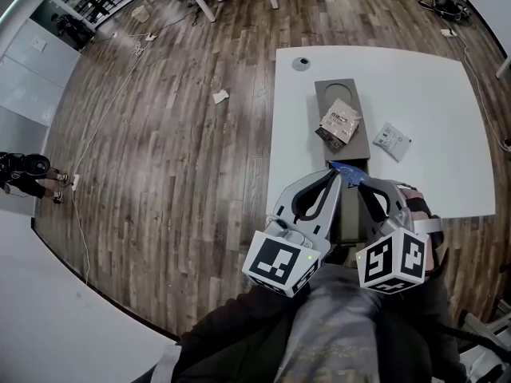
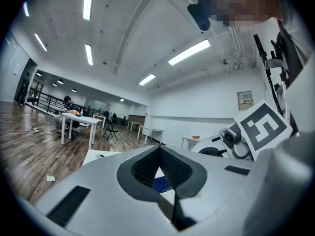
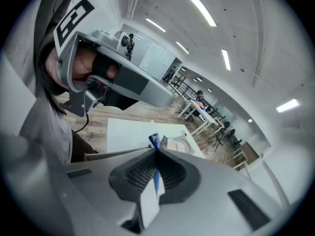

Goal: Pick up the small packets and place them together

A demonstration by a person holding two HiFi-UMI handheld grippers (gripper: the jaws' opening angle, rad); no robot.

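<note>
Right tool [image 1: 361,182] clamps blue packet [image 1: 348,168] near table [image 1: 455,198] edge; left tool [image 1: 335,176] closed, empty.

Blue packet [image 1: 349,168], beige printed packet [image 1: 339,121], white packet [image 1: 393,140], white table [image 1: 447,86], grey-brown tray [image 1: 361,96], brown wood-plank floor [image 1: 176,134]

free: table [image 1: 447,86] far right | in way: tray [image 1: 355,94], white packet [image 1: 392,140]
</note>
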